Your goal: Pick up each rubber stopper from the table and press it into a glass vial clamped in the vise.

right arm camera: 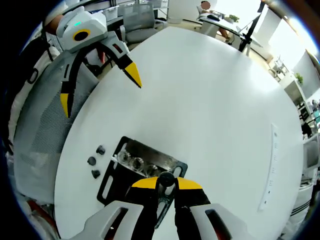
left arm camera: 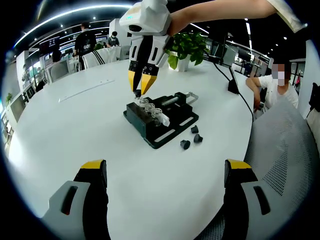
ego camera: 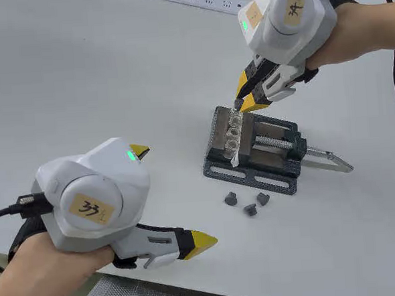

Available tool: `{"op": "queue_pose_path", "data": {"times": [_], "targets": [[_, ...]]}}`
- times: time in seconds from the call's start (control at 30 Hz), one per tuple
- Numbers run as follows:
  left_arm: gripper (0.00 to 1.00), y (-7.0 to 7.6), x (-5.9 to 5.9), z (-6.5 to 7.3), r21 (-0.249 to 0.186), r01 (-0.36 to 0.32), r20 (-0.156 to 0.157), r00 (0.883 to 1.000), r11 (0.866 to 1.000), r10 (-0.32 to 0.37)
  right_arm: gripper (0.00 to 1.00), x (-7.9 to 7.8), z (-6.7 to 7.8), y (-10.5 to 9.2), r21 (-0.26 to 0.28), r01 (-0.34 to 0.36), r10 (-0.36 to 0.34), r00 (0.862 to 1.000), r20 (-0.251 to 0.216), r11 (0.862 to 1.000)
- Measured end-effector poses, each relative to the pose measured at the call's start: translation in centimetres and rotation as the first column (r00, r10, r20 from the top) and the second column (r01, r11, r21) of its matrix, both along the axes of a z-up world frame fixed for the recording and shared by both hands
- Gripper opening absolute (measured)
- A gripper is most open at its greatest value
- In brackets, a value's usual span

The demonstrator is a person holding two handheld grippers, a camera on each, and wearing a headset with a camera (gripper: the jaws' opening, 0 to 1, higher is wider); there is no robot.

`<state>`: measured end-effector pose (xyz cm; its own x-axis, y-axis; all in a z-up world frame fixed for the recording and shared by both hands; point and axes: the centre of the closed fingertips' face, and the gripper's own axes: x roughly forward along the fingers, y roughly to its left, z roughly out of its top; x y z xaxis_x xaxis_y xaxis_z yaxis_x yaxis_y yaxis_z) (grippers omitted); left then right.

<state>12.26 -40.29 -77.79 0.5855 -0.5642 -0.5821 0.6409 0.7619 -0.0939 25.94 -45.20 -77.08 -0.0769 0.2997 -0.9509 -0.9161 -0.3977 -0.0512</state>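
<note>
Right gripper view: stopper (right arm camera: pixel 166 179) pinched in right tool (right arm camera: pixel 167 184); above vise (right arm camera: pixel 109 182).

Handwritten tan label (ego camera: pixel 91 209) on left gripper (ego camera: pixel 172 196) reads "33". Matching label (ego camera: pixel 295 8) on right gripper (ego camera: pixel 246 99) apparently reads "34", rotated.

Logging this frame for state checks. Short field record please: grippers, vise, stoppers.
right gripper: shut on a stopper, at the far end of the vial row
left gripper: open, holding nothing, away from the vise
vise: on the table, clamps a row of vials
loose stoppers: three, on the table beside the vise
</note>
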Motion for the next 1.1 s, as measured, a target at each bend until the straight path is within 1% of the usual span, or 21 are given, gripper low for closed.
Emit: {"op": "queue_pose_path", "data": {"times": [0.07, 0.1, 0.17, 0.37, 0.4, 0.47, 0.53, 0.6, 0.77, 0.83, 0.97, 1.07, 1.1], "targets": [[0.97, 0.01, -0.03, -0.05, -0.001, -0.001, -0.003, 1.0, 1.0, 0.001, 0.07, 0.01, -0.23, -0.11, -0.012, -0.006, 0.006, 1.0, -0.001, 1.0], [0.97, 0.04, -0.03, -0.08, 0.001, -0.001, -0.003, 1.0, 1.0, 0.001, 0.07, 0.04, -0.29, 0.05, -0.005, -0.015, 0.015, 1.0, 0.001, 1.0], [0.97, 0.08, -0.04, -0.11, -0.001, -0.004, -0.004, 1.0, 1.0, 0.004, 0.07, 0.11, -0.25, 0.02, -0.012, -0.018, 0.018, 1.0, 0.006, 1.0], [0.97, 0.14, -0.04, -0.18, -0.003, -0.006, -0.008, 1.0, 1.0, 0.006, 0.07, 0.07, -0.19, -0.03, -0.014, 0.001, -0.001, 1.0, 0.001, 1.0], [0.97, 0.12, -0.03, -0.19, -0.004, -0.006, -0.006, 1.0, 1.0, 0.006, 0.06, 0.13, -0.23, 0.01, -0.02, 0.019, -0.019, 1.0, -0.001, 1.0], [0.97, 0.08, -0.01, -0.18, -0.005, -0.006, -0.006, 1.0, 1.0, 0.006, 0.06, 0.17, -0.24, 0.0, -0.023, 0.027, -0.027, 1.0, 0.001, 0.999], [0.97, -0.02, -0.02, -0.16, -0.005, -0.004, -0.005, 1.0, 1.0, 0.004, 0.06, 0.18, -0.29, 0.0, -0.027, 0.057, -0.057, 0.998, 0.002, 0.998], [0.97, -0.07, 0.0, -0.15, -0.007, -0.004, -0.004, 1.0, 1.0, 0.004, 0.06, 0.26, -0.32, 0.09, -0.029, 0.099, -0.099, 0.995, -0.001, 0.995], [0.97, -0.19, 0.0, -0.14, -0.01, -0.004, -0.002, 1.0, 1.0, 0.004, 0.05, 0.38, -0.37, 0.11, -0.023, 0.141, -0.141, 0.99, 0.006, 0.99], [0.97, -0.19, -0.02, -0.14, -0.011, -0.004, -0.002, 1.0, 1.0, 0.004, 0.05, 0.32, -0.36, 0.09, -0.021, 0.169, -0.169, 0.986, 0.006, 0.985], [0.97, -0.18, -0.04, -0.17, -0.014, -0.007, -0.002, 1.0, 1.0, 0.007, 0.05, 0.28, -0.31, 0.09, -0.001, 0.199, -0.199, 0.98, 0.013, 0.98], [0.97, -0.12, -0.13, -0.2, -0.014, -0.01, -0.003, 1.0, 1.0, 0.01, 0.05, 0.29, -0.29, 0.05, 0.024, 0.246, -0.246, 0.969, 0.011, 0.969], [0.97, -0.14, -0.15, -0.2, -0.015, -0.011, -0.004, 1.0, 1.0, 0.011, 0.05, 0.25, -0.28, 0.02, 0.027, 0.249, -0.25, 0.968, 0.012, 0.968]]}}
